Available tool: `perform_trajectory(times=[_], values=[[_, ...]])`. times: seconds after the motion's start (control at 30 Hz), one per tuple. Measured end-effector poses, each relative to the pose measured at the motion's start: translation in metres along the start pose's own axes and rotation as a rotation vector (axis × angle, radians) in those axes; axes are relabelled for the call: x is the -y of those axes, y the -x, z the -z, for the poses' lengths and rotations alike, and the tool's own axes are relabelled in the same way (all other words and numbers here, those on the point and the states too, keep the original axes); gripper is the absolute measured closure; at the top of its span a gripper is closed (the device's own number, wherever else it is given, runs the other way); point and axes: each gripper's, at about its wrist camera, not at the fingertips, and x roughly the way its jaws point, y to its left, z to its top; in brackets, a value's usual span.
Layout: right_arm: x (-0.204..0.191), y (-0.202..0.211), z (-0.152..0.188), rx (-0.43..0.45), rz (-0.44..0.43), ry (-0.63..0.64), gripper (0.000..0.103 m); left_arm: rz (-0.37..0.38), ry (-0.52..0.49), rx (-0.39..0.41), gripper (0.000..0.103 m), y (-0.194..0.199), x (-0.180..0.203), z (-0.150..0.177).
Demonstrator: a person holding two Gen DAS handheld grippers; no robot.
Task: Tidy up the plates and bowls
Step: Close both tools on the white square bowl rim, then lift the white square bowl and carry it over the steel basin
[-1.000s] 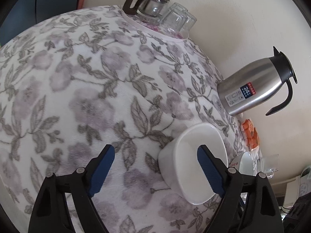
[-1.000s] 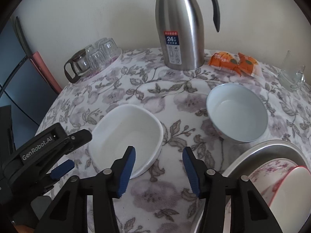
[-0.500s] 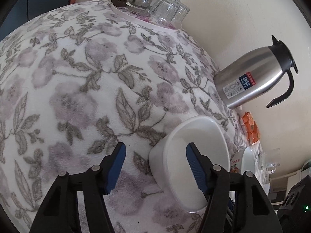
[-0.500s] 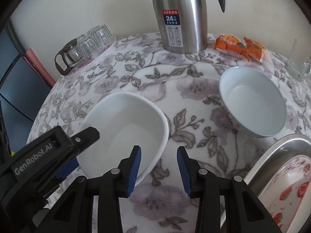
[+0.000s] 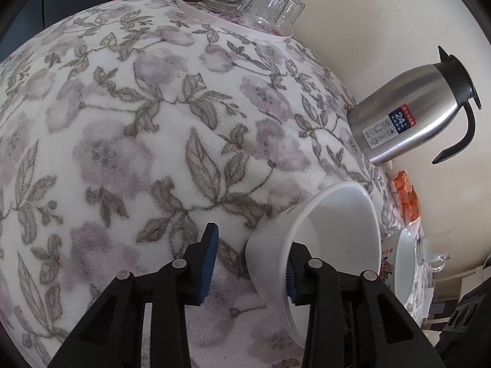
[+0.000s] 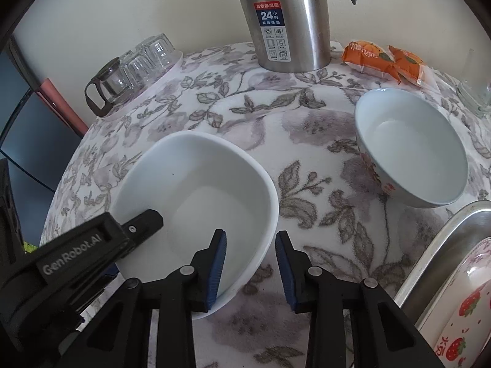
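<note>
A white, rounded-square bowl sits on the flowered tablecloth. My right gripper straddles its near-right rim, one pad inside and one outside. Its jaws are closing, with a gap still showing on both sides. My left gripper straddles the opposite wall of the same bowl. Its right finger is inside, and its left pad stands clear of the wall while the jaws close. The left gripper's black body shows at the lower left of the right wrist view. A round white bowl with a floral outside stands to the right.
A steel tray at the lower right holds a strawberry-patterned dish. A steel thermos stands at the back by the wall, orange snack packets beside it. Upturned glasses and a glass pot sit on a plate at the back left.
Both grippers have sunk toward the white bowl and their jaws have narrowed. The left one now straddles the bowl's wall. The bowl has stayed where it was.
</note>
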Motion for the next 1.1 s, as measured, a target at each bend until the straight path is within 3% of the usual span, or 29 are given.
perform_trajectory(times=[0.2, 0.7, 1.1], values=[[-0.003, 0.001, 0.001, 0.006, -0.013, 0.013, 0.076, 0.038, -0.013, -0.011, 0.087, -0.001, 0.004, 0.001], [0.0, 0.023, 0.001, 0.041, -0.026, -0.007, 0.079, 0.043, -0.04, -0.029, 0.088, 0.018, 0.014, -0.002], [0.001, 0.084, -0.001, 0.157, -0.044, 0.003, 0.079, 0.085, -0.131, 0.064, 0.088, 0.08, 0.049, 0.003]])
